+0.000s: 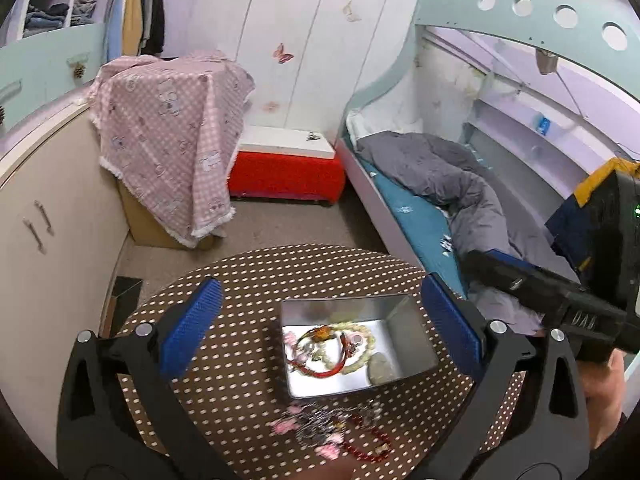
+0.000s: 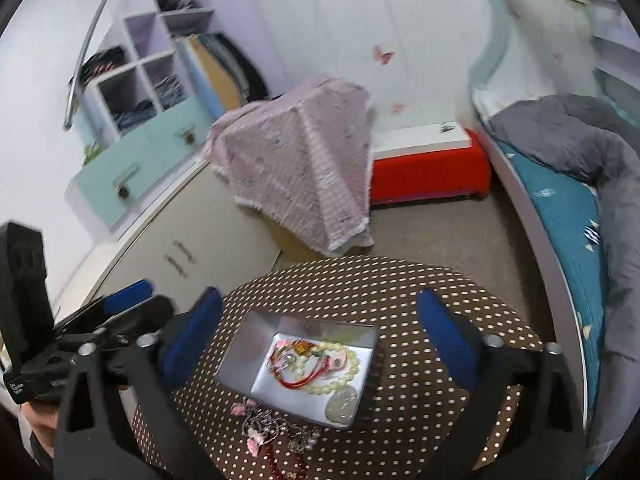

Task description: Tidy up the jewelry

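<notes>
Though no lettering anywhere comes out clear enough to read, the jewelry itself shows well. A silver metal tin sits on the round brown counter with pale dots, and inside it lie a pale green bead bracelet, red cords, an amber piece and a pale oval pendant near its front corner. Just in front of the tin, loose on the counter, is a tangled heap: pink flower shapes, a dark silvery chain and a string of red beads. The left claw and the right claw both hang released above the counter, blue pads spread wide, nothing between them.
</notes>
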A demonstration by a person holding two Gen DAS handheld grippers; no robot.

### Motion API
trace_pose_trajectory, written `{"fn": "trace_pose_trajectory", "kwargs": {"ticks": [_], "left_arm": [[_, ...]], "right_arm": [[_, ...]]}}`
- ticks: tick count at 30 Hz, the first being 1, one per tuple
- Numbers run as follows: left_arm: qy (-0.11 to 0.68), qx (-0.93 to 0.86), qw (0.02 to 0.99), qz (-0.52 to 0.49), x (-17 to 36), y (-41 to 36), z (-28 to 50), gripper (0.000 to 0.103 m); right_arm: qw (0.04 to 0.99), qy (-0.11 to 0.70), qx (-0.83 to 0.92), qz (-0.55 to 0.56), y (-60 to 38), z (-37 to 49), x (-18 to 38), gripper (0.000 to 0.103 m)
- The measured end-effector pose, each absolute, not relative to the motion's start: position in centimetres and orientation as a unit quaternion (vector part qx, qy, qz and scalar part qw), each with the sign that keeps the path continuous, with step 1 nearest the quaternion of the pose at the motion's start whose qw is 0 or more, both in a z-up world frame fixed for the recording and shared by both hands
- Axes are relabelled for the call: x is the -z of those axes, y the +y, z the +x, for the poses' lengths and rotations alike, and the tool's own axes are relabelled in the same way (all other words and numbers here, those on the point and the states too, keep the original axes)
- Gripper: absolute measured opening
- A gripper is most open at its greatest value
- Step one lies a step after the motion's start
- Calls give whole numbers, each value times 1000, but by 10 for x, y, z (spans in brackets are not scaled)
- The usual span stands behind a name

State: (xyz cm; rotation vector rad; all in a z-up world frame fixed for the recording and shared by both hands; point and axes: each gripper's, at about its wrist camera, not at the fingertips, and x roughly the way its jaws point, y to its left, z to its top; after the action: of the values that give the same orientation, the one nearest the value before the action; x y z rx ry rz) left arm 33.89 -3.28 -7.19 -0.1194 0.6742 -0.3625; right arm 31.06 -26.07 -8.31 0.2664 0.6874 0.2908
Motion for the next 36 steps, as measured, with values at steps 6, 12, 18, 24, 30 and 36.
{"fn": "trace_pose_trajectory", "kwargs": {"ticks": [6,12,18,24,30,36], "left_arm": [[301,132,944,-42,62,-18,314,97],[264,110,958,-27,46,-14,282,97],[239,99,966,-20,31,-10,257,97],[225,93,970,-17,27,-8,238,97],[228,90,969,-23,31,-6,226,97],[226,81,971,-11,40,-5,213,97]], "right_arm": [[933,319,-112,124,-268,296,72,95],[942,303,-105,99,-257,280,59,95],[952,281,-97,76,-247,264,43,95],[958,262,-100,66,-243,244,33,95],[961,254,-99,48,-237,229,31,95],[957,266,-103,44,-234,218,45,95]]}}
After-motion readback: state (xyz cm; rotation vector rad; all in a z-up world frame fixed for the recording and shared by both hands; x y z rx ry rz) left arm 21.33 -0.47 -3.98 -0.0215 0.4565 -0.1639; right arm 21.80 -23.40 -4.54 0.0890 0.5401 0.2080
